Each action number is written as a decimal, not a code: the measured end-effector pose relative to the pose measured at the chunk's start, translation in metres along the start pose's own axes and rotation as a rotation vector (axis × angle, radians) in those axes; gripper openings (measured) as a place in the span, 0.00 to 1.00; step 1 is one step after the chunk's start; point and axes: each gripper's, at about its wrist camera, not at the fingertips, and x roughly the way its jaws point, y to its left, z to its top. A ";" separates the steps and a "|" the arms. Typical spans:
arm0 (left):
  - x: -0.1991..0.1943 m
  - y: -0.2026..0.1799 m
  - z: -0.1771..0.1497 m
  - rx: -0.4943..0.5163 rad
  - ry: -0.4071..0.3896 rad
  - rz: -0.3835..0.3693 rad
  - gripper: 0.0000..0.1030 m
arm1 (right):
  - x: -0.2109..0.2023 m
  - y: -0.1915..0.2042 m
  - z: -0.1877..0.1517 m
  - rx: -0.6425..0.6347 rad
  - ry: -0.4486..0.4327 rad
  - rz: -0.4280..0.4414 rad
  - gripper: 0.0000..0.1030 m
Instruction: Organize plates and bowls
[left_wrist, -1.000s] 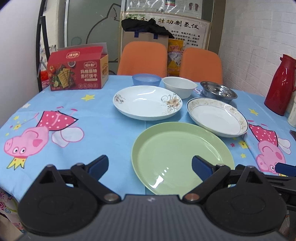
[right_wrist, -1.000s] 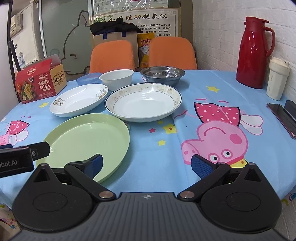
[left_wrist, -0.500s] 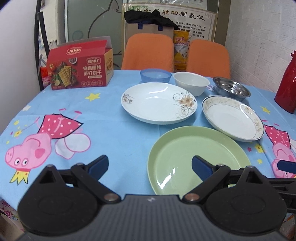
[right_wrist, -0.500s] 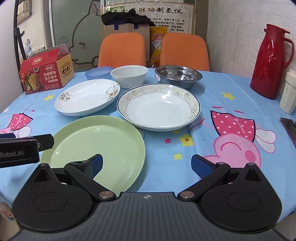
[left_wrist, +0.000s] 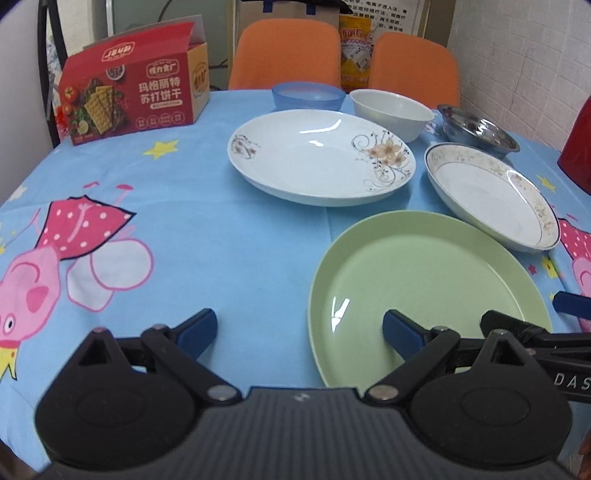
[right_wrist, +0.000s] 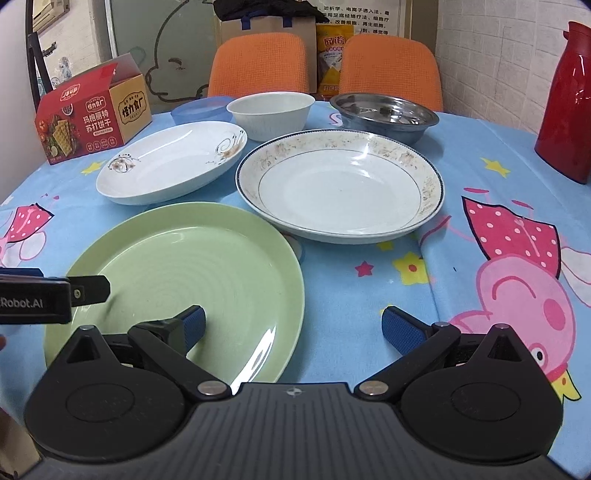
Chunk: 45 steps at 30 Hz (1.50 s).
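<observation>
Both the left gripper (left_wrist: 299, 332) and right gripper (right_wrist: 293, 325) hang released over the green plate (right_wrist: 192, 273); floral plate (left_wrist: 321, 155), rimmed plate (right_wrist: 340, 184) and three bowls crowd behind.

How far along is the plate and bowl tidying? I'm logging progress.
Nothing looks stacked yet. The green plate, flowered plate and rimmed plate lie apart; the blue bowl, white bowl and steel bowl stand separately. Both hand-held grippers, left and right, are open and empty.
</observation>
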 end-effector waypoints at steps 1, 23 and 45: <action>0.000 -0.001 0.000 0.013 -0.009 -0.001 0.93 | 0.000 -0.001 0.000 0.001 -0.006 0.001 1.00; -0.003 -0.004 -0.003 0.126 -0.004 -0.114 0.93 | -0.013 0.003 -0.005 -0.086 -0.081 0.110 1.00; -0.016 -0.009 0.000 0.104 -0.014 -0.148 0.57 | -0.014 0.012 -0.011 -0.043 -0.099 0.114 0.94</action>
